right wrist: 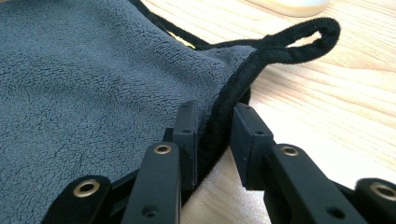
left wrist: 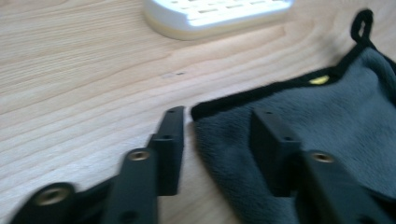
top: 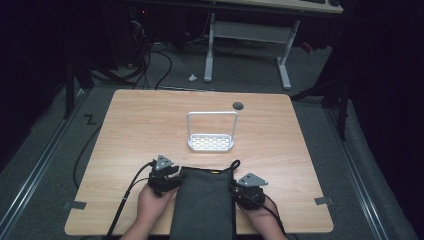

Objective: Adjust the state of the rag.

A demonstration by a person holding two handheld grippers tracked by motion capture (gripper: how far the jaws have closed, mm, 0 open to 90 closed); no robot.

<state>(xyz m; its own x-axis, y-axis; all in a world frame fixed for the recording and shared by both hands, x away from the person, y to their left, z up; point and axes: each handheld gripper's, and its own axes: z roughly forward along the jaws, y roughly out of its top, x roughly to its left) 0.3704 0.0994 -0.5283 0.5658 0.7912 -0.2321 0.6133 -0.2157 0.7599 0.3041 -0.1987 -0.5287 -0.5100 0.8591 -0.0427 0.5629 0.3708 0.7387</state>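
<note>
Wood table point(top: 150, 120): bare pale boards left, right and far of the cloth; open room all round.
Cloth point(top: 202, 205): grey fleece, black-bound edge, hanging loop point(right wrist: 299, 39) at its far right corner; lies at the near edge, between both hands.
Left gripper point(left wrist: 217, 140): jaws apart, straddling the cloth's left edge, not pinching.
Right gripper point(right wrist: 212, 135): jaws astride the right hem, not pressing.
White rack point(top: 211, 143): just beyond, mid-table.
Room: dark, grey floor.

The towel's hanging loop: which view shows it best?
The right gripper view: the black loop lies large and sharp at the grey towel's corner. The left gripper view shows it small and blurred; the high view shows a tiny curl.
</note>
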